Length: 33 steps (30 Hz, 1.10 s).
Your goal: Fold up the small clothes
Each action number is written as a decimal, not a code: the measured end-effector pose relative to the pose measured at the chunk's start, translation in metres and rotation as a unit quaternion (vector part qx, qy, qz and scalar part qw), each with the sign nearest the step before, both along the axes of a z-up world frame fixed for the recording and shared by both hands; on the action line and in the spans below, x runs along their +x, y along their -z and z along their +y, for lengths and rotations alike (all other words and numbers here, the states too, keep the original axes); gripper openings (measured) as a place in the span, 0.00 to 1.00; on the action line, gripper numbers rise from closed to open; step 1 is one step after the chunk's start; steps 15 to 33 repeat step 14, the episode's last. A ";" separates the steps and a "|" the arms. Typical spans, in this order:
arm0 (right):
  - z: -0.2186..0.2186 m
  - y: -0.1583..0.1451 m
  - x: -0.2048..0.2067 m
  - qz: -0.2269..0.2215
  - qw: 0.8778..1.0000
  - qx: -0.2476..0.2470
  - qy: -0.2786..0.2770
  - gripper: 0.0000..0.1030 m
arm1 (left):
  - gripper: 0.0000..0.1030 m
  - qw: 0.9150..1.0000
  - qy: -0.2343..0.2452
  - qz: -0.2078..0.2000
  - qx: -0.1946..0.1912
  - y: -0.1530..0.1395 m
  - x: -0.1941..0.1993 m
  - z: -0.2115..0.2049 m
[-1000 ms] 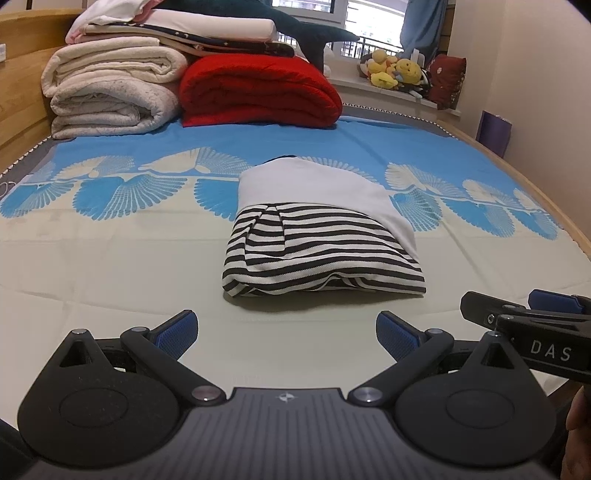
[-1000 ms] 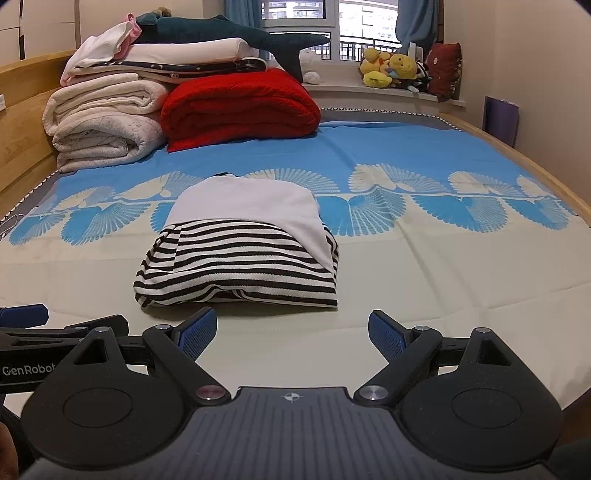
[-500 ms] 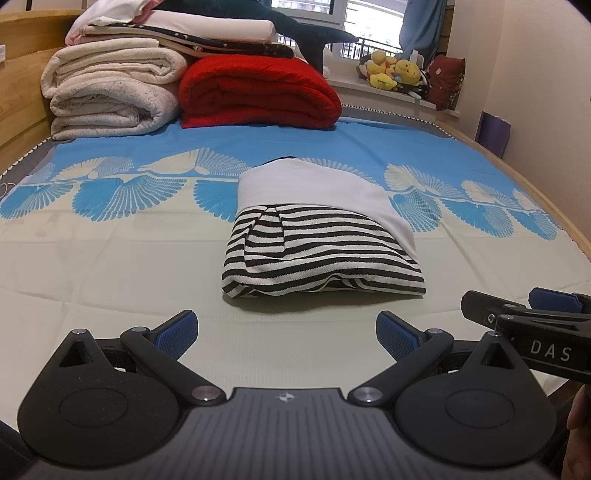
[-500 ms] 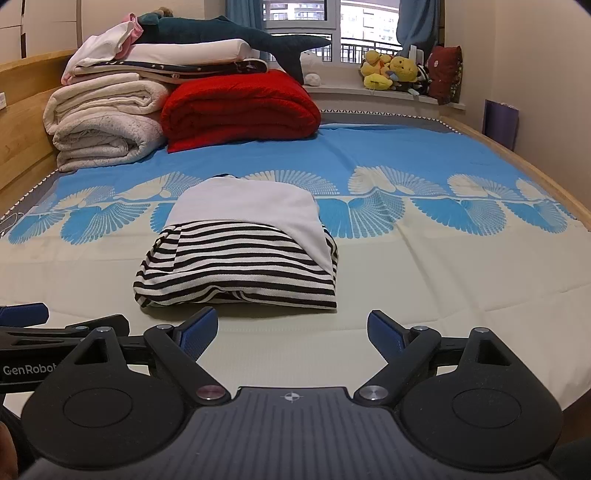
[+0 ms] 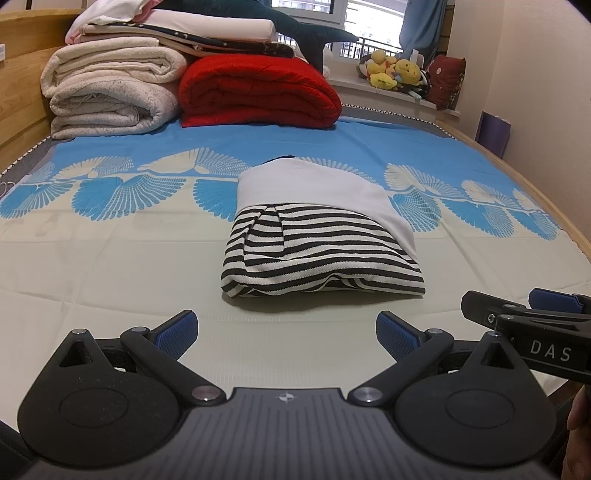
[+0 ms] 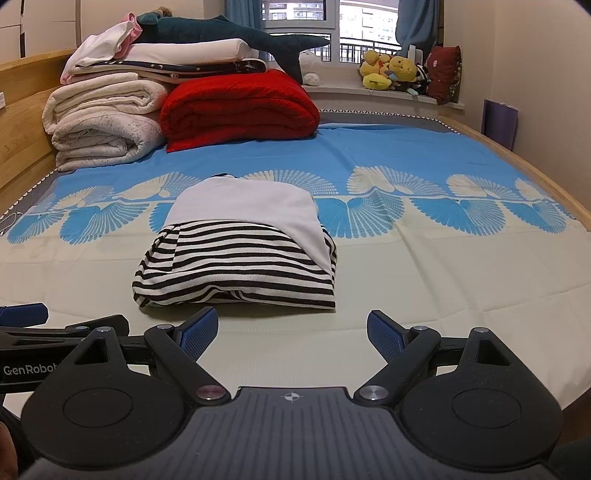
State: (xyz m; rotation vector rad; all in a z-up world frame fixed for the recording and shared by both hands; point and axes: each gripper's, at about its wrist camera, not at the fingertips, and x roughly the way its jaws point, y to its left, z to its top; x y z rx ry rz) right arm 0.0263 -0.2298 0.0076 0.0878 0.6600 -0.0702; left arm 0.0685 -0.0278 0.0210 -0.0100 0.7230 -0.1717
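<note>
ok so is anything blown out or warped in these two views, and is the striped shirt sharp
Left wrist view: the window is blown out, bed edges bow from fisheye distortion, and the folded striped shirt is sharp with a soft shadow along its near edge. Right wrist view: the same overexposed window, dark rounded corners, and the shirt in focus.

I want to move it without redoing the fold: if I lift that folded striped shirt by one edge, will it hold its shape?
Probably not. The folded striped shirt looks like soft knit, its layers sagging at the front edge, so it would likely droop and unfold. It seems light, and should slide easily on the smooth bedsheet.
</note>
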 end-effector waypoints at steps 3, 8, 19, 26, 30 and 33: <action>0.000 0.000 0.000 0.000 1.000 0.000 0.000 0.86 | 0.99 1.000 0.000 0.000 0.000 0.000 0.000 0.000; 0.000 0.000 0.000 0.000 1.000 0.000 0.000 0.86 | 0.99 1.000 0.000 -0.002 0.001 0.000 0.000 -0.001; 0.000 0.000 0.000 0.001 1.000 0.000 0.000 0.86 | 0.99 1.000 0.000 -0.001 0.001 0.000 0.000 -0.001; 0.000 0.000 0.000 0.001 1.000 0.000 0.000 0.86 | 0.99 1.000 0.000 -0.001 0.001 0.000 0.000 -0.001; 0.000 0.000 0.000 0.001 1.000 0.000 0.000 0.86 | 0.99 1.000 0.000 -0.001 0.001 0.000 0.000 -0.001; 0.000 0.000 0.000 0.001 1.000 0.000 0.000 0.86 | 0.99 1.000 0.000 -0.001 0.001 0.000 0.000 -0.001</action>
